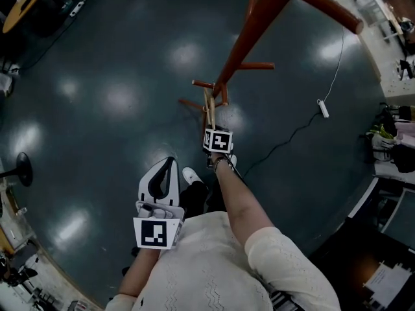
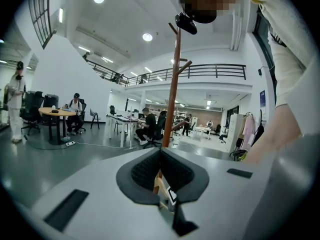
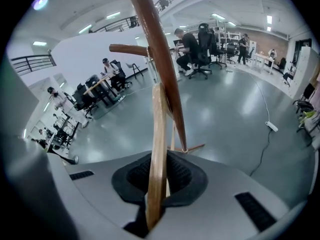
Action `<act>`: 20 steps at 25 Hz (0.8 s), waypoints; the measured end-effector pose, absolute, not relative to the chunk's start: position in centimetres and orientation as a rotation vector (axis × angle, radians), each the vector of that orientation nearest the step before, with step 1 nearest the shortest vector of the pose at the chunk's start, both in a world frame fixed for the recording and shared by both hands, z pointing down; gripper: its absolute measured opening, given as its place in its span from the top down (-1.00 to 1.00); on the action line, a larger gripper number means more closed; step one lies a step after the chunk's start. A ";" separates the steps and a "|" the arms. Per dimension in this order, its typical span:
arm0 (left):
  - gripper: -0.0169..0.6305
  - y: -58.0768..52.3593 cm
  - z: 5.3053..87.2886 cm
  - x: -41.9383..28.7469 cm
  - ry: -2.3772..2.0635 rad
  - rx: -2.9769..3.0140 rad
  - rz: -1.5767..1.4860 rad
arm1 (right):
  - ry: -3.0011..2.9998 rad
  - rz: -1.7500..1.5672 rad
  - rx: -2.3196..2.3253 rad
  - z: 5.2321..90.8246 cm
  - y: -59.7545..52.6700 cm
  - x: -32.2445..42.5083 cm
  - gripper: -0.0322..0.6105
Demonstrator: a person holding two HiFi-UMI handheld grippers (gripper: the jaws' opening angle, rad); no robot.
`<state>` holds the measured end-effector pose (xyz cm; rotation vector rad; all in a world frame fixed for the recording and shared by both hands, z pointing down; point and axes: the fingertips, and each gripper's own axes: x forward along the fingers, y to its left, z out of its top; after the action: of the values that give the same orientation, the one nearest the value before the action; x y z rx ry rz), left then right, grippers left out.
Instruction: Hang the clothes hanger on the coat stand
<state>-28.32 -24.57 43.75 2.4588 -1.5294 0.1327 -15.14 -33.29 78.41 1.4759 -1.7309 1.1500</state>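
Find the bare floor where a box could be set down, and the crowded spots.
Open floor lies left of the stand, out to the round table, and between stand and cable. Crowded: the stand's foot, where the right tongs hold the hanger, and the desks at right.

An open-plan office: desks (image 2: 120, 118), swivel chairs (image 3: 204, 36) with seated people (image 2: 76, 104), and a railed mezzanine (image 2: 215, 72) above

No legible text, label, brand or number anywhere in view.
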 end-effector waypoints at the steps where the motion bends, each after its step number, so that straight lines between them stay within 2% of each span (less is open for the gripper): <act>1: 0.91 -24.5 44.0 -28.6 -1.532 2.444 0.160 | -1.745 1.134 1.465 78.5 -33.3 -15.3 0.77; 12: 0.91 -23.7 44.8 -28.6 -1.542 2.400 0.209 | -1.735 1.222 1.428 80.1 -31.1 -14.7 0.76; 16: 0.91 -23.6 44.3 -28.1 -1.545 2.414 0.195 | -1.703 1.232 1.413 80.6 -28.9 -13.8 0.62; 20: 0.91 -23.5 43.8 -27.7 -1.555 2.426 0.182 | -1.709 1.208 1.364 80.2 -27.0 -13.4 0.61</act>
<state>-27.69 -23.46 43.84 2.4260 -1.5550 0.1819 -13.45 -27.04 80.17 1.3637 -1.7087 1.2080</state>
